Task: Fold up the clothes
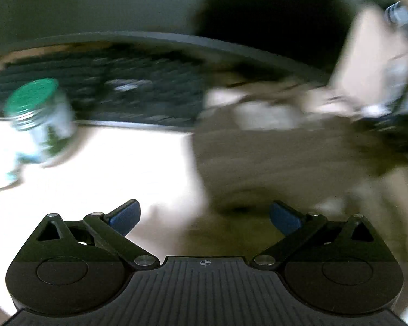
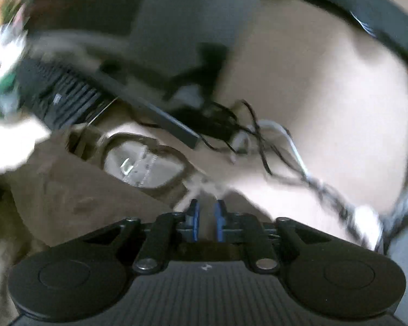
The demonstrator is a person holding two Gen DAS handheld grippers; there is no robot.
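One olive-brown garment (image 1: 272, 163) lies right of centre on the pale bench (image 1: 122, 168). One green-lidded jar (image 1: 38, 111) stands at left, beside one keyboard (image 1: 117, 89). The left gripper (image 1: 205, 217) gapes wide and empty; the right gripper (image 2: 206, 214) stands narrowly parted, nothing clamped.

This is looking like a home desk or work corner rather than a laundry room. A black keyboard (image 1: 100, 92) is lying along the back of a pale table (image 1: 117, 163), and a clear jar with a green lid (image 1: 38, 108) is standing just in front of it. A tangle of black and white cables (image 2: 247, 138) is sprawling over the table near the keyboard's end. A brownish piece of clothing (image 2: 76, 184) is lying spread beside all this. Everything is blurring, so finer details are staying unclear.
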